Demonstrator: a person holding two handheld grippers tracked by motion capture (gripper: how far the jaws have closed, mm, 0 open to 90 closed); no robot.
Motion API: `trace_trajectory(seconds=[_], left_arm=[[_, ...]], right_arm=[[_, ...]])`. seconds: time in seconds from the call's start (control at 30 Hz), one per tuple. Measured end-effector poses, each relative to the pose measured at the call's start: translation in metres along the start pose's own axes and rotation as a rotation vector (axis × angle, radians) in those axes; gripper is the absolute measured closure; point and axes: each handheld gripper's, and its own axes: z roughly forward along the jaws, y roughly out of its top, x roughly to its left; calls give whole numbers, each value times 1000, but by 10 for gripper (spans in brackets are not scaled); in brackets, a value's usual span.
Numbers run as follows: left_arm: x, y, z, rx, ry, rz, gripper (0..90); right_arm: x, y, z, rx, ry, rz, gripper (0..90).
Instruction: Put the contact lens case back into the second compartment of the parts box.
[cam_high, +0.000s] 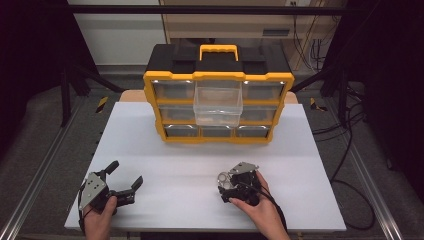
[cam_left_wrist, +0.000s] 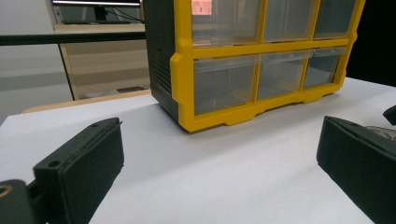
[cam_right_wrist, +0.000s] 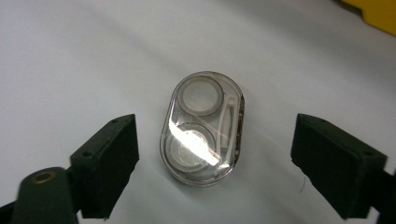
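Note:
A small clear oval case (cam_right_wrist: 202, 128), with two round wells and a thin white tool inside, lies flat on the white table (cam_right_wrist: 70, 56). My right gripper (cam_right_wrist: 219, 144) is open, one jaw on each side of the case, neither touching it. From above, the case (cam_high: 225, 178) lies at the tip of the right gripper (cam_high: 226, 189), front right of centre. My left gripper (cam_high: 126, 173) rests open and empty at the front left. In the left gripper view its jaws stand wide apart (cam_left_wrist: 219, 158), facing the organizer (cam_left_wrist: 261, 60).
A yellow and black drawer organizer (cam_high: 218, 75) with a yellow handle stands at the back of the table (cam_high: 175, 165). Its clear middle drawer (cam_high: 218, 102) is pulled out toward me. Black frame posts and cables flank the table.

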Motion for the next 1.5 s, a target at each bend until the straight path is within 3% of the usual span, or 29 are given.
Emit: trace_trajectory(seconds=[0.23, 0.6, 1.0, 1.17, 1.27, 1.5], left_arm=[[-1, 0, -1, 2, 1, 10, 4], [1, 0, -2, -3, 3, 3, 5], [1, 1, -2, -4, 5, 4, 4], [-1, 0, 5, -1, -8, -7, 6], [-2, 1, 4, 3, -15, 13, 6], [1, 0, 7, -10, -20, -24, 8]], right_arm=[[1, 3, 9, 45, 10, 19, 261], [3, 10, 13, 55, 20, 18, 429], [7, 13, 13, 74, -19, 3, 492], [7, 16, 5, 5, -13, 3, 491], [5, 16, -3, -30, -14, -7, 492], [-6, 17, -26, -146, -89, 27, 491]])
